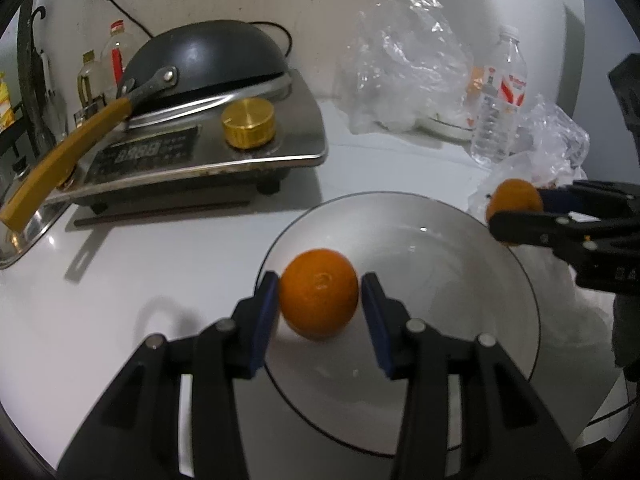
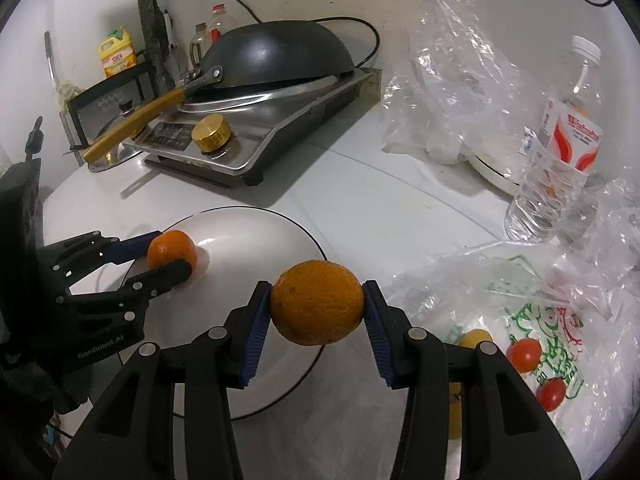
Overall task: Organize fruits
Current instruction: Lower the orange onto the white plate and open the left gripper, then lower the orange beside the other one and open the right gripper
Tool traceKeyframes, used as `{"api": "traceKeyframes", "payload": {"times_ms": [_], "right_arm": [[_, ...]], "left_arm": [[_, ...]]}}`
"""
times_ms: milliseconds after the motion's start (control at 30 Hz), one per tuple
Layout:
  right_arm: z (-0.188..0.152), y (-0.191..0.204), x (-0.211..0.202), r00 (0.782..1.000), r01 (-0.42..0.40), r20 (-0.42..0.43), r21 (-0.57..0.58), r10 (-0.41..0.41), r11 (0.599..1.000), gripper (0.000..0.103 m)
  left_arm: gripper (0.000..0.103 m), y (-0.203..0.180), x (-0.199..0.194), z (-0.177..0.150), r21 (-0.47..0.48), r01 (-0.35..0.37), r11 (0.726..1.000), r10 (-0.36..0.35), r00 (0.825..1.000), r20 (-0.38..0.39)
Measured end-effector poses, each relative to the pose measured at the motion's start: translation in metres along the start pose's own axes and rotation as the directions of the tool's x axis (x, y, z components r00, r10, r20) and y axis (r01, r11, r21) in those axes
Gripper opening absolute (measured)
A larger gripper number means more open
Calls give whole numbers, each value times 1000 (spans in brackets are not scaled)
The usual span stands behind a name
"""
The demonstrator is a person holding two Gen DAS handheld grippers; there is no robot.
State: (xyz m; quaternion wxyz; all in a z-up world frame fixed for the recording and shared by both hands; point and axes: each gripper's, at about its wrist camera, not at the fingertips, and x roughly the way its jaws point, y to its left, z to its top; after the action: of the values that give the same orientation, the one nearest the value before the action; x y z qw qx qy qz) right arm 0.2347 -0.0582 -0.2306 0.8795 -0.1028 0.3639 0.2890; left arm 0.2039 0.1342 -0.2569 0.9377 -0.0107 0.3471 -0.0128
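Clear bottle [image 2: 556, 160], red-white label, lettering unreadable.

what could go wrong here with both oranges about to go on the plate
1. The left tool has its orange low near the plate's edge; the right pad shows a gap, so the orange could roll off toward the counter.
2. The right tool holds its orange in the air by two narrow pads; a slip drops it at the rim.
3. Both tools converge on one plate and could bump.
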Motion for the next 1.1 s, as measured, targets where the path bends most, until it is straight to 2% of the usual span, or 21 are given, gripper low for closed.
{"api": "traceKeyframes", "payload": {"times_ms": [367, 700, 1100], "right_arm": [[21, 19, 35, 997, -78, -30, -10, 78, 997, 48], [38, 43, 60, 990, -128, -58, -38, 126, 991, 48], [43, 54, 74, 987, -138, -91, -22, 136, 990, 48]], "left_arm": [[48, 3, -28, -2, -20, 69, 997, -67, 995, 74], [48, 25, -37, -7, -102, 72, 992, -62, 993, 96], [49, 30, -43, -12, -116, 90, 989, -79, 991, 104]]}}
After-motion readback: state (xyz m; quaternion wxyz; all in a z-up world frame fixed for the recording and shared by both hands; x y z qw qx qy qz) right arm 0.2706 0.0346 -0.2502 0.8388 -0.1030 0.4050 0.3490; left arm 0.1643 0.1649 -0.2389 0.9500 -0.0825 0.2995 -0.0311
